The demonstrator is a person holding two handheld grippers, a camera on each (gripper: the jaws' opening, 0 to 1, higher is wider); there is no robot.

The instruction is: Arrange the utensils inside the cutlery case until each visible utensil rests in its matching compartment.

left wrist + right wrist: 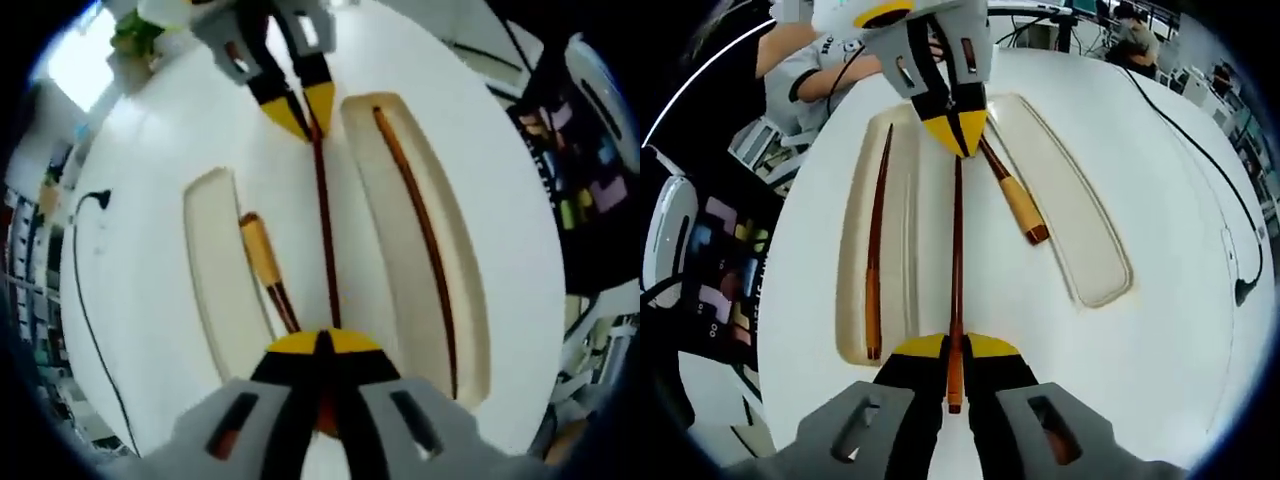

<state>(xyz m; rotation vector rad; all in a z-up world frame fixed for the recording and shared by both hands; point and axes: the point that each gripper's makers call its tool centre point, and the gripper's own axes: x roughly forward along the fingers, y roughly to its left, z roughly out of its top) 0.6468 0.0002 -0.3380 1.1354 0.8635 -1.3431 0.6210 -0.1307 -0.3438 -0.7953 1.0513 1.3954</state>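
You are gripping one dark red chopstick [957, 250] at both ends; your right gripper [955, 352] is clamping its thick end, your left gripper [322, 345] is pinching the thin end, both jaw pairs closed on it. A second chopstick [875, 250] is lying in the case compartment [852, 300] left of your right gripper; a tan-handled utensil [1018, 205] is resting up-right of it, across the lip of the other compartment [1090, 260]; everything is sitting on the white table [1160, 180].

Centre strip: taken up end to end by a chopstick [957, 260], pinched between the right gripper [955, 345] and the left gripper [958, 135].
Left-hand tray [902, 300] in right gripper view: one chopstick [876, 250] inside; bare floor beside it.
Right-hand tray [1085, 250]: mostly bare; a wooden-handled utensil [1018, 205] slants over its near rim.
Table edge [1180, 200]: open white surface, crossed by a black cable [1225, 200].
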